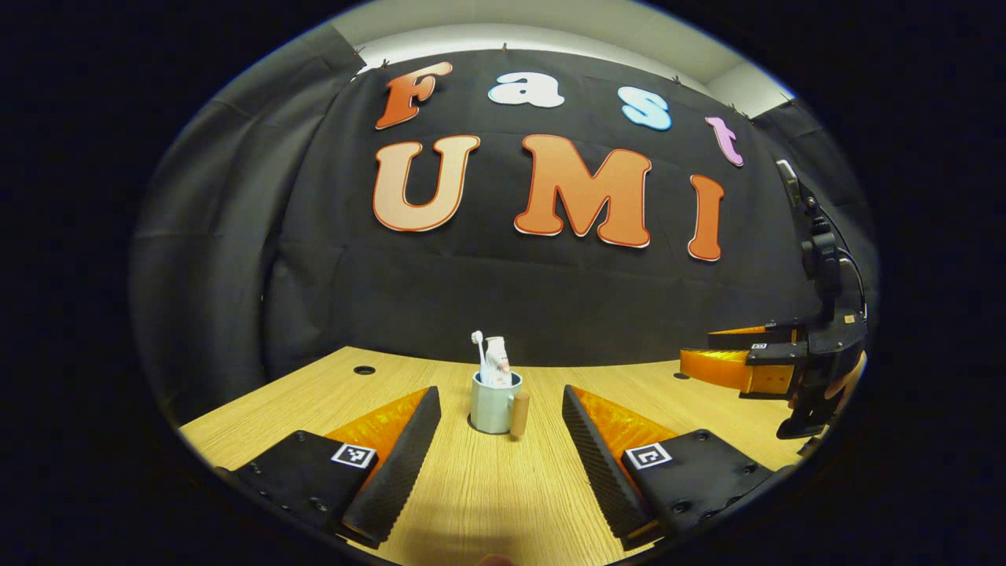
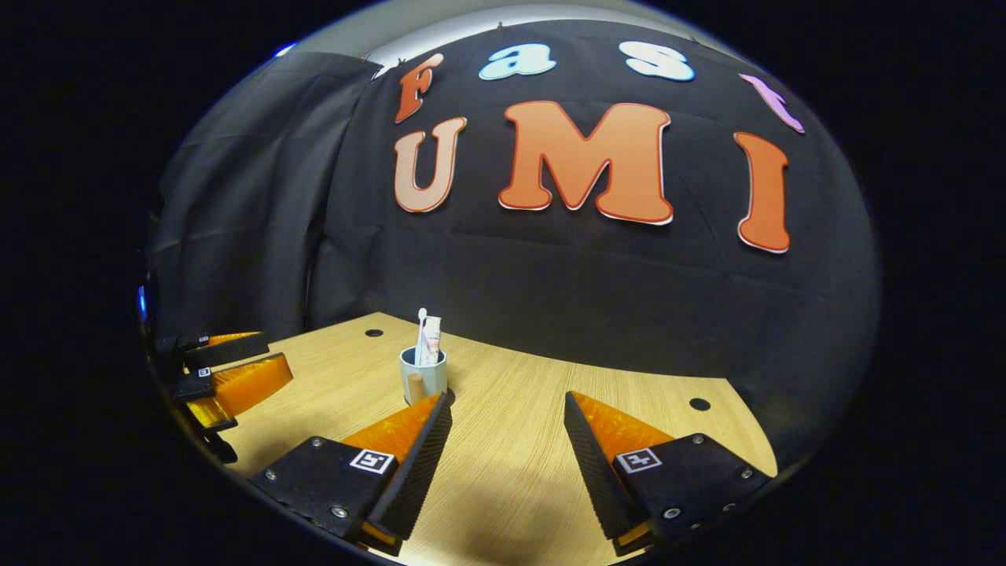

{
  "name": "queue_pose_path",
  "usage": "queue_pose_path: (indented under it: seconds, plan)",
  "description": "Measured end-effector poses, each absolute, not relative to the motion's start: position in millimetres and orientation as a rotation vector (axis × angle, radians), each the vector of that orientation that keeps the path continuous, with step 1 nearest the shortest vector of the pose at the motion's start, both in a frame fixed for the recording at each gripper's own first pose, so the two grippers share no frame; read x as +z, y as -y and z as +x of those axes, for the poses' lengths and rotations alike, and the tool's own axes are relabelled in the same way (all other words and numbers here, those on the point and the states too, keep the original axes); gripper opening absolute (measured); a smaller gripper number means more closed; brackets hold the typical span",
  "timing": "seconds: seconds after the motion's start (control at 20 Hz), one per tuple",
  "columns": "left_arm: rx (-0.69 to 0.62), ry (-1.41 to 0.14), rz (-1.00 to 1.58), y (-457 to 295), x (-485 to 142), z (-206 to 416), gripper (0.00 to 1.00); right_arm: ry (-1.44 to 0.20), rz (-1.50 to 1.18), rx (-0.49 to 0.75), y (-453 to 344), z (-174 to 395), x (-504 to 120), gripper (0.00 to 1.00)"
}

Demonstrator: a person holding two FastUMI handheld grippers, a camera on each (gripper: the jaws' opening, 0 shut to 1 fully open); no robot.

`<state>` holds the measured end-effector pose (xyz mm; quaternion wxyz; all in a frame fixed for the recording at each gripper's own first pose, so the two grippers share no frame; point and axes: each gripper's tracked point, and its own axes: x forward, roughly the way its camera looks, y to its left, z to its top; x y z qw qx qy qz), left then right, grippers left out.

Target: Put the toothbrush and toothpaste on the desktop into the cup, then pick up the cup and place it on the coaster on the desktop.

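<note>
Toothbrush (image 1: 477, 346) and toothpaste tube (image 1: 496, 358) already upright in cup (image 1: 493, 405) mid-desktop (image 1: 487, 495), wooden handle (image 1: 519, 414) facing near. Left gripper (image 1: 501, 440) and right gripper (image 2: 507, 452) both wide open, empty. Coaster unclear under cup base. Risk: off-centre grab tips cup, spills contents.

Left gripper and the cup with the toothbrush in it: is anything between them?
Nothing. In the left gripper view, bare wooden desktop runs from the open left gripper to the cup.
</note>
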<state>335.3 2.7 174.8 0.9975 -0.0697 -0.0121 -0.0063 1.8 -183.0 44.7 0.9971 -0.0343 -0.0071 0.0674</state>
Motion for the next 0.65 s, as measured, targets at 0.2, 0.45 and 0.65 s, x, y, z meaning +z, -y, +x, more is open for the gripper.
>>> queue_pose_path:
  seconds: [0.2, 0.45, 0.65]
  plan:
    - [-0.008, 0.076, -0.143, 3, 182, 333, 1.00, 0.055, -0.087, 0.095, 198, -11, 23, 0.87]
    - [0.023, 0.124, -0.139, 4, 185, 332, 0.97, 0.128, -0.075, 0.050, 217, -25, 23, 0.88]
    - [0.027, 0.140, -0.123, 8, 187, 330, 0.97, 0.182, -0.096, 0.015, 224, -34, 30, 0.88]
